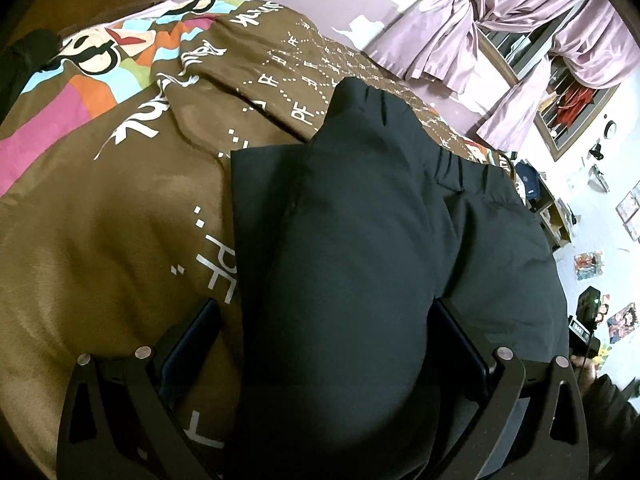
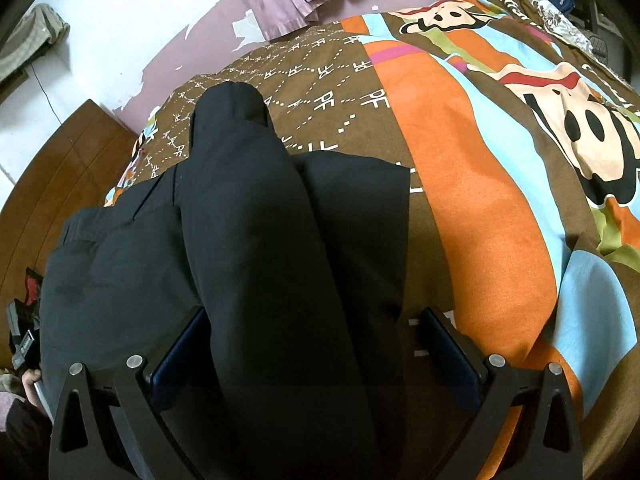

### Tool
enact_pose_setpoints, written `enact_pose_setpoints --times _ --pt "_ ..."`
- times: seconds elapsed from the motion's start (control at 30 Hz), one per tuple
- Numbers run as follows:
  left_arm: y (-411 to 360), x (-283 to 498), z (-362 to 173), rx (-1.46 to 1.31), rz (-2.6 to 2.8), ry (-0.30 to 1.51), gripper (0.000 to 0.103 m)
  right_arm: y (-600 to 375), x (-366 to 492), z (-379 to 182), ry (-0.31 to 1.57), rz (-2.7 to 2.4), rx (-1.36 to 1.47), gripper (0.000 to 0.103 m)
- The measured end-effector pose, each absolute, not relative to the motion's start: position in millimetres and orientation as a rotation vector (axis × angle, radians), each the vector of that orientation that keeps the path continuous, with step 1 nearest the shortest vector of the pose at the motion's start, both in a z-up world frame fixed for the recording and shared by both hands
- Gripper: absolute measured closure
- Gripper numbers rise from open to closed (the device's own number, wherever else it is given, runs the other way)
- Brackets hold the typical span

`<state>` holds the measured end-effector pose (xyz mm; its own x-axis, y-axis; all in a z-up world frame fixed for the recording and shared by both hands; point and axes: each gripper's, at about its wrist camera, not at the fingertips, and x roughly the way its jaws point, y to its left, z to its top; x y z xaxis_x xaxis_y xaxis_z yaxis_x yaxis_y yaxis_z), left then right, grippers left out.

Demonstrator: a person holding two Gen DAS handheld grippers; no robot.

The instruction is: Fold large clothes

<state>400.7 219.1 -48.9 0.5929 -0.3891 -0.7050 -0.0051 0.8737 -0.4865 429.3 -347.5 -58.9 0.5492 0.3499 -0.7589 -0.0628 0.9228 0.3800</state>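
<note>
Dark trousers (image 1: 360, 220) lie folded on a bed, with the waistband toward the far right in the left wrist view. A raised fold of the trousers (image 2: 248, 220) runs up the middle of the right wrist view. My left gripper (image 1: 324, 308) is open, its fingers (image 1: 192, 340) spread wide on either side of the cloth's near end. My right gripper (image 2: 314, 314) is also open, with the cloth running between its fingers (image 2: 448, 352). The near edge of the garment is hidden under both grippers.
A brown blanket (image 1: 100, 240) with white lettering and bright cartoon panels (image 2: 480, 200) covers the bed. Pink curtains (image 1: 520, 20) hang on the wall behind. A brown wooden surface (image 2: 60, 168) lies beside the bed on the left. A person's hand (image 2: 30, 380) shows at the lower left edge.
</note>
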Motion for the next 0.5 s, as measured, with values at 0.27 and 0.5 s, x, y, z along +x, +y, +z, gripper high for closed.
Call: enact_pose_setpoints --times 0.27,0.5 --pt "223.8 405.8 -51.6 -0.481 -0.245 0.927 0.001 -347.1 431.3 -58.5 0.962 0.256 0.346 0.000" --pt "223.6 403.5 -51.0 -0.487 -0.262 0.918 0.001 -345.7 430.6 -58.0 0.963 0.243 0.348 0.000"
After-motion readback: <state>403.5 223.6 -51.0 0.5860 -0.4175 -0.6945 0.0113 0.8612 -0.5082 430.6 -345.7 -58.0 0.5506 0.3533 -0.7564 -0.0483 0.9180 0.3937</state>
